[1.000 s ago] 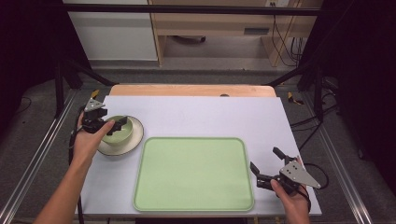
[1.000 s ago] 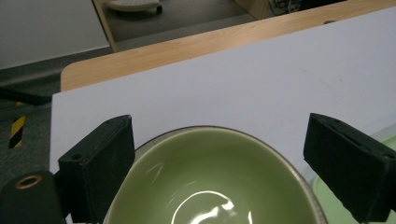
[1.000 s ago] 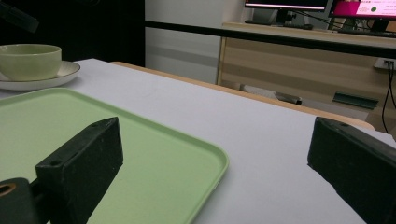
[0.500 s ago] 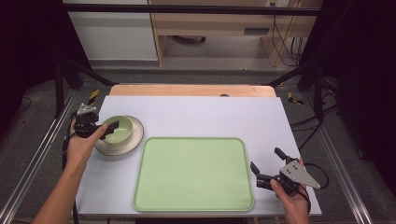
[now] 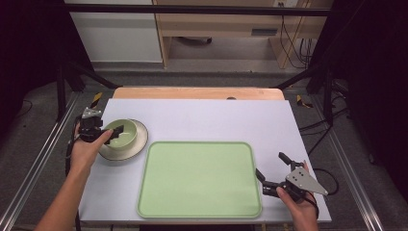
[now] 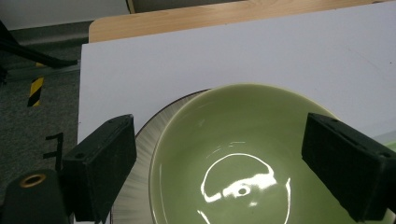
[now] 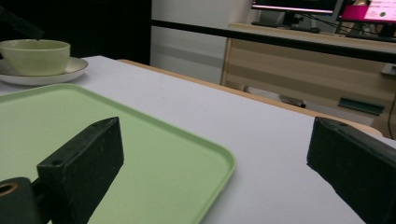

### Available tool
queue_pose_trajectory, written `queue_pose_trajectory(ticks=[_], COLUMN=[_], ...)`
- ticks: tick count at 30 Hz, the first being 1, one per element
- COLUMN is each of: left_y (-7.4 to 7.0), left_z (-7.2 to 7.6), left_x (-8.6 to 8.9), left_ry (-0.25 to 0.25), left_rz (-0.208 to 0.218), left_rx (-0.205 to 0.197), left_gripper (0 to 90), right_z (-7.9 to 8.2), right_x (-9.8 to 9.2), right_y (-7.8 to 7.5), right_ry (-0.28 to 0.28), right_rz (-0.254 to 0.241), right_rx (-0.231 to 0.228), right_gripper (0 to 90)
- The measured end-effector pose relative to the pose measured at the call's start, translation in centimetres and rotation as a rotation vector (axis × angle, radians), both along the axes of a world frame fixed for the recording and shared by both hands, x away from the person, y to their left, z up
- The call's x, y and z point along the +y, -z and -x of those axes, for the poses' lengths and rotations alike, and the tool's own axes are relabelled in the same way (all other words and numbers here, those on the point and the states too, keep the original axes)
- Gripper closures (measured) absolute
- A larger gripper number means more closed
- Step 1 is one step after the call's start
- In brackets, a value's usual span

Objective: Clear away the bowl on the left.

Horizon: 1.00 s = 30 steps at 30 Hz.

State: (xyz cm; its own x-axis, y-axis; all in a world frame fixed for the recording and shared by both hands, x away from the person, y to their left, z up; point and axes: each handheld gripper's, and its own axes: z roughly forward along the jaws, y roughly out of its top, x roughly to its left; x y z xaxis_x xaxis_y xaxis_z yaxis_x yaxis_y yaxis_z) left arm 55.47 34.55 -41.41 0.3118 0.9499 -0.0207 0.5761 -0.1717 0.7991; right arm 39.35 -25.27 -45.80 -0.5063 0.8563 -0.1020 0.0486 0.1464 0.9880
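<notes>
Green glazed ceramic bowl [image 5: 120,133] sits on its plate [image 5: 137,144], far left; left gripper [image 6: 224,168] released, straddling it, ungrasped; right gripper [image 5: 272,171] released; green plastic tray [image 5: 199,180] empty.

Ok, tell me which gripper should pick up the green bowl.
Left. The left gripper hangs open right over the green bowl, jaws either side of its near rim. The right gripper sits far off, beyond the tray.
</notes>
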Motion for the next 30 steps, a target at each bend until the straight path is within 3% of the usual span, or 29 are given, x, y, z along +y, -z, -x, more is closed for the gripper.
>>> queue_pose_trajectory(ticks=[4, 10, 17, 18, 21, 24, 30], left_y=[0.1, 0.3, 0.8, 1.0, 1.1, 1.4, 1.7], left_z=[0.0, -0.2, -0.3, -0.4, -0.3, -0.3, -0.3], left_x=[0.2, 0.3, 0.6, 0.8, 1.0, 1.3, 1.7], left_ry=[-0.02, -0.051, -0.097, -0.105, -0.106, -0.122, -0.14], left_rz=[0.013, -0.009, -0.025, -0.018, -0.004, -0.013, 0.011], left_rx=[0.014, 0.039, 0.081, 0.102, 0.112, 0.141, 0.17], left_gripper=[12.0, 17.2, 30.4, 34.7, 38.8, 45.9, 52.6], right_z=[0.0, -0.1, -0.2, -0.2, -0.3, -0.3, -0.2], right_x=[0.4, 0.3, 0.3, 0.3, 0.3, 0.3, 0.2], right_y=[0.1, 0.1, 0.1, 0.1, 0.2, 0.2, 0.2], right_ry=[-0.019, -0.012, -0.007, -0.006, -0.005, -0.005, -0.004], right_rz=[0.023, 0.021, 0.02, 0.021, 0.022, 0.021, 0.02], right_rx=[0.005, 0.011, 0.018, 0.018, 0.016, 0.018, 0.021], right_gripper=[4.6, 4.7, 4.7, 4.7, 4.7, 4.7, 4.6])
